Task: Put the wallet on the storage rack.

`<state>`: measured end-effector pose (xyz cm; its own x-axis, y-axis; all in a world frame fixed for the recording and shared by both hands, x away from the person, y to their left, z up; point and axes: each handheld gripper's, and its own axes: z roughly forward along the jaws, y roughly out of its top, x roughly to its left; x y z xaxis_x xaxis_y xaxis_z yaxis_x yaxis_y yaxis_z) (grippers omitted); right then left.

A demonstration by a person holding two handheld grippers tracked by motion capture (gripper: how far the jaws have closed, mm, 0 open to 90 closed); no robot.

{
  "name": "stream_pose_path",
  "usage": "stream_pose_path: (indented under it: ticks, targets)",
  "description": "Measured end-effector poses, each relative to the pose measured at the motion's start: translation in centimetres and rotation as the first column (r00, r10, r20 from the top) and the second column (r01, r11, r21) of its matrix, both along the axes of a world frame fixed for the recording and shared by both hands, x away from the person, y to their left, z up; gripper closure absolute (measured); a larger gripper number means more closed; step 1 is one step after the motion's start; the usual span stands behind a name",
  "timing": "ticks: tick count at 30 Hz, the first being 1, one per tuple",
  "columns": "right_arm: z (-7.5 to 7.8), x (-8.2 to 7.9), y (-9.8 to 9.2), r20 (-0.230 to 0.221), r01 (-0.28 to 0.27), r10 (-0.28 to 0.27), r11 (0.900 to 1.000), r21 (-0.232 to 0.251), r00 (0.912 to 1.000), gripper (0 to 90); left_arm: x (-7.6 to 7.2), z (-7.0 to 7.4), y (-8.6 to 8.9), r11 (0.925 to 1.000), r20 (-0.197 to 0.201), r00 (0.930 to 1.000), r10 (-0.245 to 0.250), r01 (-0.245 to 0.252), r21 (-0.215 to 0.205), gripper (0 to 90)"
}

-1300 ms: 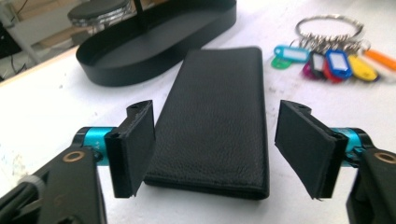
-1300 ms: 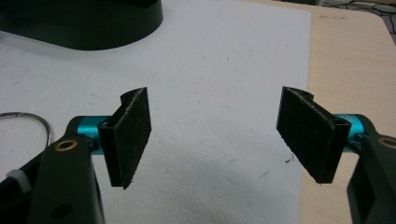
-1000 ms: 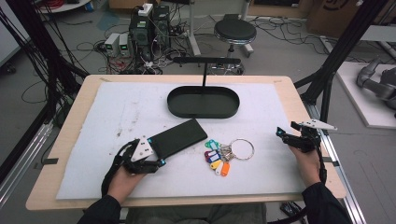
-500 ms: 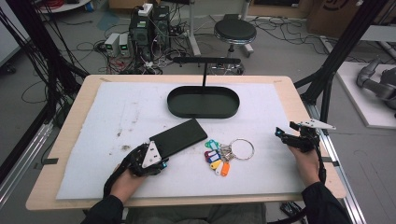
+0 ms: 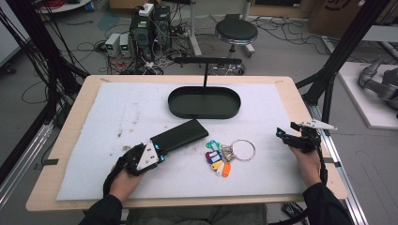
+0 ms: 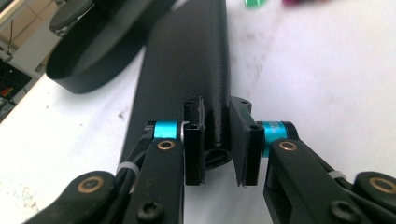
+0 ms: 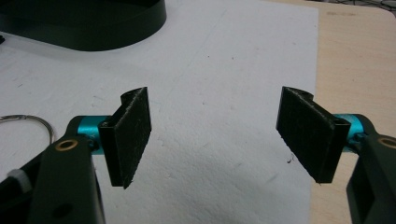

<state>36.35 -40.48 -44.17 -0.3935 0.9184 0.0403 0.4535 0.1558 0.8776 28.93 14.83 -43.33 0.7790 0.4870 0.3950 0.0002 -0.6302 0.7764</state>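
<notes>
A long black leather case (image 5: 180,136) lies slanted on the white mat (image 5: 117,117). My left gripper (image 5: 158,151) is at its near end. In the left gripper view the jaws have just been closing and now pinch that end of the case (image 6: 187,60) between the pads (image 6: 194,140), so the left gripper (image 6: 217,140) is shut on it. A key ring with several coloured tags (image 5: 221,158) lies to the right of the case. My right gripper (image 5: 287,136) rests at the mat's right edge, and the right gripper (image 7: 215,135) stands open with nothing between its fingers.
A black oval tray (image 5: 178,105) with a T-shaped stand (image 5: 206,63) sits at the back middle of the mat; its wall (image 6: 88,74) and rim (image 7: 116,32) show in both gripper views. Bare wooden table edge (image 7: 355,60) runs right of the mat.
My left gripper has shifted slightly right onto the case's near end and its jaws have closed on it. The right gripper has not moved.
</notes>
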Motion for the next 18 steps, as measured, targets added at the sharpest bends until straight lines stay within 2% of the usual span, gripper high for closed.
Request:
stream_pose_path:
  ticks: [1, 3, 5, 6, 7, 8, 10, 12, 13, 14, 15, 16, 17, 18]
  targets:
    - [0.0, 0.0, 0.0, 0.004, -0.002, 0.002, 1.0, 0.006, 1.0, 26.7, -0.1, 0.3, 0.3, 0.9987, 0.002, 0.9999, -0.011, 0.011, -0.05, 77.3]
    - [0.1, -0.1, -0.1, 0.007, -0.001, 0.001, 1.0, 0.006, 1.0, 26.7, -0.1, 0.6, 0.7, 0.994, -0.003, 0.9998, -0.018, 0.018, -0.108, 77.6]
    - [0.1, -0.1, -0.1, 0.011, -0.003, 0.003, 1.0, 0.007, 0.9999, 26.7, -0.1, 1.0, 1.1, 0.9811, -0.014, 0.9994, -0.031, 0.028, -0.191, 78.0]
    - [0.1, -0.1, -0.1, 0.014, -0.003, 0.003, 1.0, 0.009, 0.9999, 26.7, -0.2, 1.1, 1.3, 0.9691, -0.024, 0.999, -0.037, 0.03, -0.245, 78.2]
    - [0.1, -0.1, -0.1, 0.011, 0.0, 0.0, 1.0, 0.013, 0.9999, 26.6, -0.2, 1.1, 1.3, 0.9691, -0.024, 0.999, -0.037, 0.03, -0.245, 78.4]
    - [0.2, -0.1, -0.1, 0.013, -0.002, 0.002, 1.0, 0.015, 0.9999, 26.7, -0.2, 1.5, 1.7, 0.9474, -0.037, 0.9983, -0.044, 0.03, -0.319, 78.6]
    - [0.2, -0.1, -0.2, 0.015, 0.001, -0.001, 1.0, 0.017, 0.9999, 26.7, -0.2, 1.8, 2.3, 0.9245, -0.05, 0.9976, -0.049, 0.026, -0.38, 78.8]
    - [0.2, -0.1, -0.2, 0.013, 0.002, -0.002, 1.0, 0.021, 0.9999, 26.7, -0.1, 1.8, 2.9, 0.9034, -0.062, 0.997, -0.046, 0.015, -0.428, 78.8]
    - [0.2, -0.1, -0.2, 0.013, 0.002, -0.002, 1.0, 0.021, 0.9999, 26.7, -0.1, 1.8, 2.9, 0.9034, -0.062, 0.997, -0.046, 0.015, -0.428, 78.8]
    - [0.2, -0.1, -0.2, 0.009, 0.004, -0.004, 1.0, 0.025, 0.9999, 26.7, 0.1, 1.8, 3.3, 0.8944, -0.068, 0.9973, -0.029, -0.005, -0.447, 78.7]
    - [0.2, -0.1, -0.2, 0.01, 0.005, -0.005, 1.0, 0.023, 0.9999, 26.7, 0.1, 1.8, 3.3, 0.8944, -0.068, 0.9973, -0.029, -0.005, -0.447, 78.7]
    - [0.2, -0.1, -0.3, 0.016, 0.006, -0.006, 1.0, 0.019, 0.9999, 26.8, 0.4, 1.6, 3.8, 0.8875, -0.069, 0.9975, -0.014, -0.019, -0.46, 78.6]
    - [0.2, -0.1, -0.3, 0.016, 0.006, -0.006, 1.0, 0.019, 0.9999, 26.8, 0.4, 1.6, 3.8, 0.8875, -0.069, 0.9975, -0.014, -0.019, -0.46, 78.5]
    - [0.2, -0.1, -0.3, 0.015, 0.01, -0.011, 1.0, 0.019, 0.9998, 27.1, 0.6, 1.5, 4.1, 0.8816, -0.075, 0.9972, -0.002, -0.033, -0.471, 78.5]
